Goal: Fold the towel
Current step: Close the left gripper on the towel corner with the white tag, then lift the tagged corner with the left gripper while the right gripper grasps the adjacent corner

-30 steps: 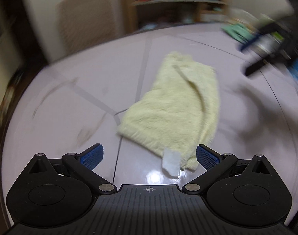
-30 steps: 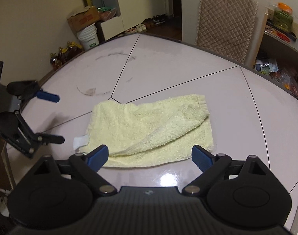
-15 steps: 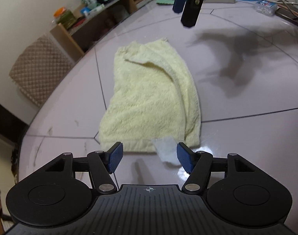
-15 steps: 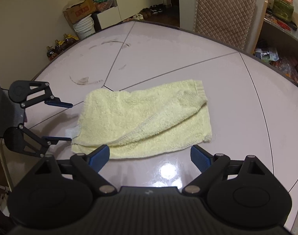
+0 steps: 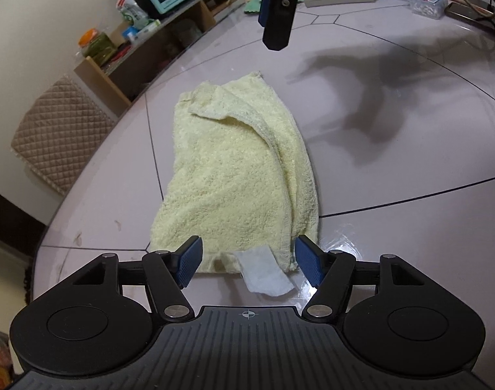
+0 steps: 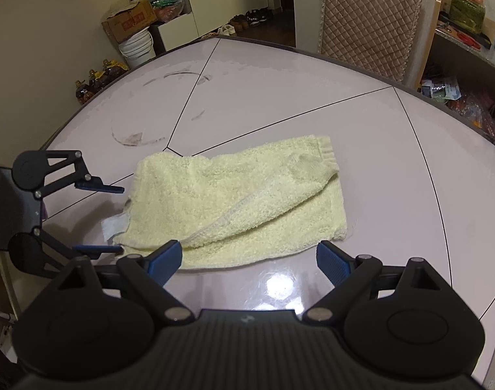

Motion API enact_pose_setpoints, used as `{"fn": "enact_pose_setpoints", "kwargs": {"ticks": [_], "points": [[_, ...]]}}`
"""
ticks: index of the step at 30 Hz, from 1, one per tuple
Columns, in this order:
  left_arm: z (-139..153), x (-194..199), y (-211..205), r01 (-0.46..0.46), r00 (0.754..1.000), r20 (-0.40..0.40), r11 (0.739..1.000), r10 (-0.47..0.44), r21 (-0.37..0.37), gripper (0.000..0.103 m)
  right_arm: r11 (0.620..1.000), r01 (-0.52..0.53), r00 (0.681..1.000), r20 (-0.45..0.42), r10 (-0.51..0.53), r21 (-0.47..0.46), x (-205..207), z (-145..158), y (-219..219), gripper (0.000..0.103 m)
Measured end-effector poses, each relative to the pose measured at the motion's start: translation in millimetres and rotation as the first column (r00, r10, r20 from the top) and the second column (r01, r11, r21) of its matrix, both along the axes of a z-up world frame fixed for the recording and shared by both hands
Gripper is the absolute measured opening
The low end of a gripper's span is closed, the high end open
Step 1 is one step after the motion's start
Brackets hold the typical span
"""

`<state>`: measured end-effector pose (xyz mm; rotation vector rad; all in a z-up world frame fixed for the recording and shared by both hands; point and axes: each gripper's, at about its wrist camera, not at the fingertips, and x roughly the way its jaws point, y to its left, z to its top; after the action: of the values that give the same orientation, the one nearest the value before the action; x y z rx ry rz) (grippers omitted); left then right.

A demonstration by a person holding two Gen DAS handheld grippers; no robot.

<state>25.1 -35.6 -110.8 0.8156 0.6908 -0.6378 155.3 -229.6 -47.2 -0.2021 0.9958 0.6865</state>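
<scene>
Two hand-held grippers frame a pale yellow towel [image 5: 237, 175] lying loosely folded on the glossy bench [image 5: 393, 149]. Left hand-held gripper [image 5: 249, 261], fingers apart, sits at the short end bearing the white label [image 5: 263, 274]. Right hand-held gripper [image 6: 249, 261], fingers likewise apart, hovers near one long edge. Beyond the bench stands a quilted chair [image 6: 371, 19].
</scene>
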Motion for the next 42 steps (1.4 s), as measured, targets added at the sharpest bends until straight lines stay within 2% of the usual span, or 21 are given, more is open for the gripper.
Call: {"fn": "enact_pose_setpoints", "kwargs": {"ticks": [8,12,14,18,24,29,32,35,38,42], "points": [[1,-1,3,-0.017,0.999,0.028,1.0,0.018,-0.015,0.056,1.0,-0.009,1.0,0.002,0.009,0.008,2,2,1,0.091],[-1,0,3,0.001,1.0,0.026,1.0,-0.001,0.002,0.04,1.0,-0.008,1.0,-0.003,0.008,0.009,2,0,1,0.091],[-2,0,2,0.023,1.0,0.015,1.0,-0.023,0.013,0.027,1.0,-0.003,1.0,-0.007,0.003,0.009,3,-1,0,0.091],[-1,0,2,0.039,0.999,-0.006,0.999,-0.039,0.013,0.014,1.0,-0.015,1.0,-0.006,0.016,0.012,6,-2,2,0.091],[11,12,11,0.011,0.999,-0.046,0.998,-0.014,-0.068,0.01,0.999,-0.035,0.999,-0.005,0.036,0.018,10,-3,4,0.091],[31,39,31,-0.072,0.992,-0.113,0.98,0.052,-0.188,0.01,0.996,-0.093,0.995,0.032,0.092,0.013,29,-1,9,0.091],[41,55,42,-0.107,0.986,-0.147,0.966,0.073,-0.234,0.01,0.973,-0.226,0.97,0.079,0.228,-0.039,47,-6,14,0.089],[48,67,52,-0.123,0.981,-0.177,0.957,0.077,-0.264,0.01,0.93,-0.352,0.926,0.103,0.362,-0.104,61,-12,20,0.082],[51,73,56,-0.113,0.981,-0.184,0.958,0.065,-0.265,0.01,0.854,-0.49,0.858,0.075,0.508,-0.176,85,-21,25,0.078],[54,74,56,-0.103,0.979,-0.2,0.96,0.051,-0.26,0.01,0.798,-0.573,0.81,0.017,0.586,-0.185,121,-25,30,0.073]]}}
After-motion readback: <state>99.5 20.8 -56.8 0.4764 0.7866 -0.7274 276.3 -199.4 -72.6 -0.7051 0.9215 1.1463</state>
